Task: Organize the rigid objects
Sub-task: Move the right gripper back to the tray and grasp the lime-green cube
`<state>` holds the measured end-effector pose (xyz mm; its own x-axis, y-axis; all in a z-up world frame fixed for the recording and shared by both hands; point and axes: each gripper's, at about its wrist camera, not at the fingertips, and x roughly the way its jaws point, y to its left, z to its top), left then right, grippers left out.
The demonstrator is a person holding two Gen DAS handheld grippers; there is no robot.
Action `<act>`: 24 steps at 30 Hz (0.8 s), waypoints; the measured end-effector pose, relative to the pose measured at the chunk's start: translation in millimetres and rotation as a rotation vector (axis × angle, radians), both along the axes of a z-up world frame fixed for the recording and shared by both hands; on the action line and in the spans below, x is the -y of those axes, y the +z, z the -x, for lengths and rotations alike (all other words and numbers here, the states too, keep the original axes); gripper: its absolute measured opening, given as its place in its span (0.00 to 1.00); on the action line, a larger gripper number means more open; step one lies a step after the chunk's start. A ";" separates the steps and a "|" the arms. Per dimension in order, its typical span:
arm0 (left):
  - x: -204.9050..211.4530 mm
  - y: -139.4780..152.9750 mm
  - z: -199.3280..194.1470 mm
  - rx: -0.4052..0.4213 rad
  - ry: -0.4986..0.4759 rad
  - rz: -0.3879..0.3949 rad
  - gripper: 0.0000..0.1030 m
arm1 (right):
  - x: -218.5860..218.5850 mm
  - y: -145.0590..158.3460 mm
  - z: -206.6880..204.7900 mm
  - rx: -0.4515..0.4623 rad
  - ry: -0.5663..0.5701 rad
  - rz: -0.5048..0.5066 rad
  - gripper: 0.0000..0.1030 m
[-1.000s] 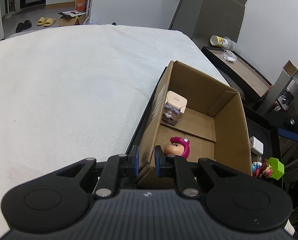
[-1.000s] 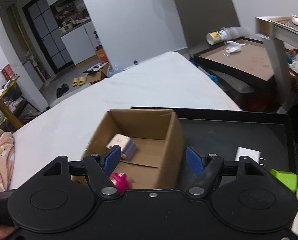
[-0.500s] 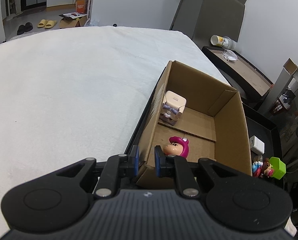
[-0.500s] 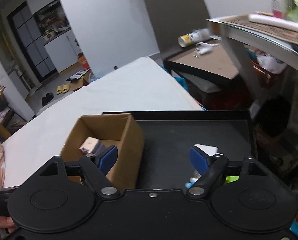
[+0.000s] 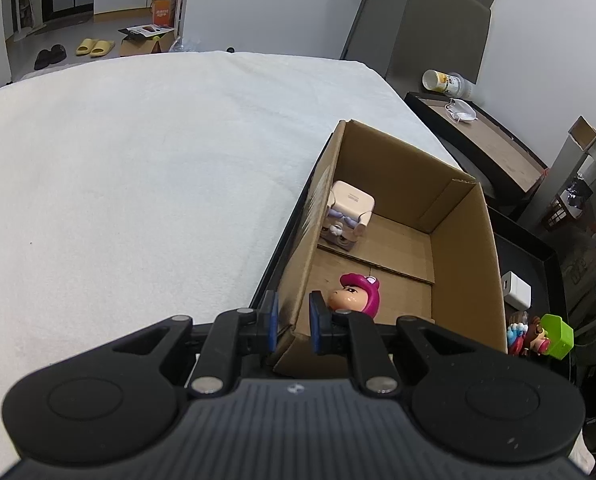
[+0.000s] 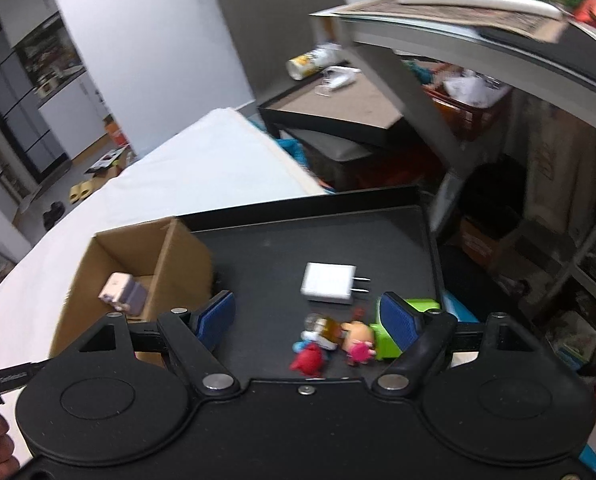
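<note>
My left gripper [image 5: 292,322] pinches the near wall of the cardboard box [image 5: 463,216]; right gripper [image 6: 307,320], fingers spread, hovers over toys [image 6: 337,340] w/ charger [image 6: 327,286] beyond, right of box.

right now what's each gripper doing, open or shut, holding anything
Left gripper: shut on the cardboard box wall, fingers either side of it.
Right gripper: open, holding nothing, above the toy figures.
</note>
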<state>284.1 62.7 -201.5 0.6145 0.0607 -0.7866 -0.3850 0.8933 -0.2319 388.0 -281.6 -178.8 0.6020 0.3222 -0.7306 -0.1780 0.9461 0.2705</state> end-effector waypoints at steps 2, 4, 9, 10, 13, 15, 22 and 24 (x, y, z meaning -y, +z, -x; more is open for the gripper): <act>0.1 -0.1 0.0 0.000 -0.001 0.000 0.14 | 9.6 -6.0 0.4 -0.014 -0.032 -0.001 0.76; -0.4 -0.2 0.2 0.001 -0.001 0.001 0.14 | 17.5 -13.4 0.4 -0.031 -0.058 0.000 0.76; 0.2 -0.1 0.2 0.003 0.001 -0.001 0.14 | 27.7 -30.0 -3.8 -0.051 -0.099 0.031 0.67; 0.0 -0.2 0.1 0.003 0.000 -0.002 0.14 | 29.8 -33.4 -5.8 -0.057 -0.106 0.032 0.67; 0.2 0.2 -0.4 0.002 0.001 -0.001 0.14 | 35.4 -43.7 -11.9 -0.065 -0.121 0.034 0.66; 0.1 0.1 -0.4 0.002 0.003 0.000 0.14 | 38.4 -49.1 -16.1 -0.077 -0.130 0.031 0.66; 0.8 -0.3 -0.1 0.004 0.003 -0.001 0.14 | 42.6 -59.4 -26.4 -0.085 -0.147 0.020 0.66; 0.8 -0.3 -0.2 0.004 0.005 0.003 0.14 | 40.4 -60.6 -28.5 -0.079 -0.146 0.031 0.66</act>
<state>284.2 61.9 -201.8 0.6174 0.0611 -0.7843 -0.3883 0.8907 -0.2363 416.6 -322.0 -239.4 0.5807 0.2123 -0.7859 -0.0172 0.9684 0.2489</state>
